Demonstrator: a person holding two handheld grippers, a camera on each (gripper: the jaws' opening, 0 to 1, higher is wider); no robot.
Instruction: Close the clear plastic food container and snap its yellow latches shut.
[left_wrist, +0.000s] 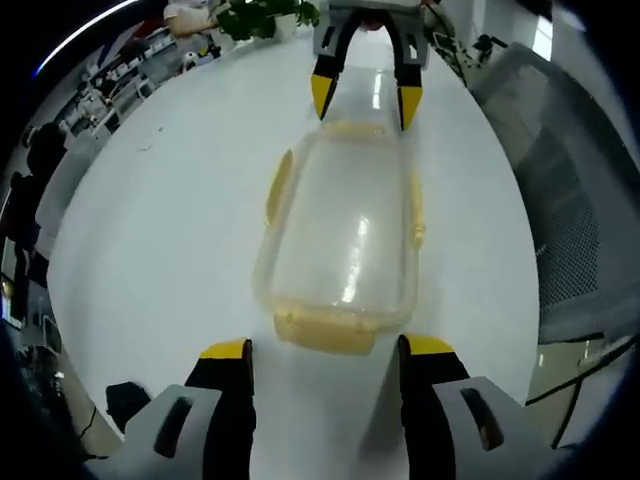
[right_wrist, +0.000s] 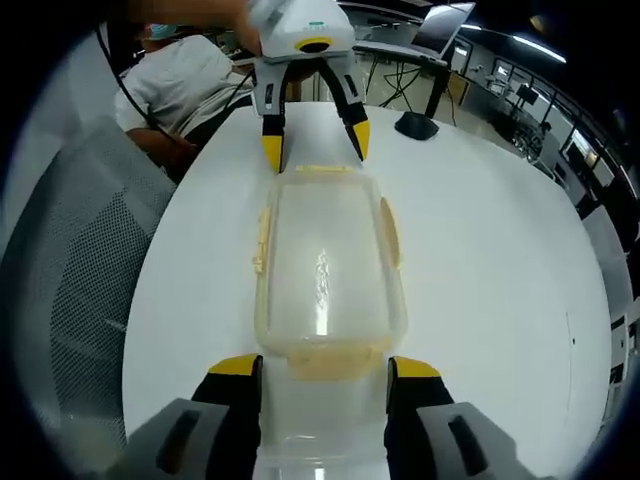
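Clear container (left_wrist: 345, 235) lies flat on the white table (left_wrist: 170, 240), lid already seated on the base, long axis running between the two grippers. Side latches (left_wrist: 279, 186) look splayed outward, not snapped; hard to be certain through the fisheye. End latch nearest the left gripper (left_wrist: 324, 332) sits just ahead of its tips, looks flipped out or only partly down. In the right gripper view the near end latch (right_wrist: 325, 357) is likewise right at that gripper's tips.

Left gripper (left_wrist: 328, 347): jaws apart, straddling the near end, nothing gripped. Right gripper (right_wrist: 325, 366): jaws apart too, at the opposite end, empty; it appears at the far end in the left gripper view.

Step in hand, by judgement: lid closing done, latching starting, ends first. Next move likely calls for pressing an end latch down over the rim while the other gripper braces the container against sliding on the smooth top.

Mesh chair (right_wrist: 75, 260) beside the table, plant (left_wrist: 262, 16) at its far edge.
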